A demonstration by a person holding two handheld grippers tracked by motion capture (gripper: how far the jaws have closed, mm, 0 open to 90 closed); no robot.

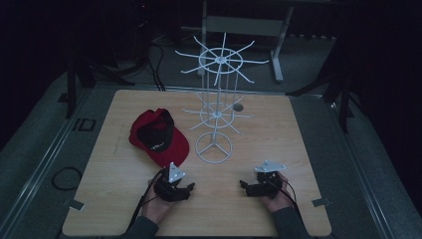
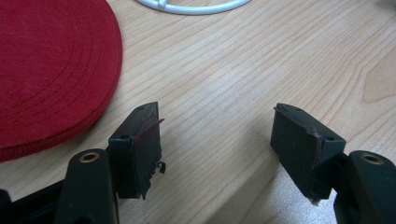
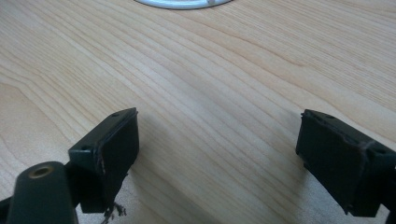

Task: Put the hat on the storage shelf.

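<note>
The wooden counter (image 1: 278,149) carries a white wire rack (image 1: 215,99) standing at its middle, and a red cap (image 1: 158,135) lies just beside the rack's base, on the left. Near the front edge, the left gripper (image 1: 188,190) and the right gripper (image 1: 245,186) rest low over bare wood, each with its jaws wide apart and holding nothing.

A dim room: grey carpeted floor (image 1: 35,149) surrounds the wooden table (image 1: 278,149), grey desk legs (image 1: 276,50) behind.
</note>
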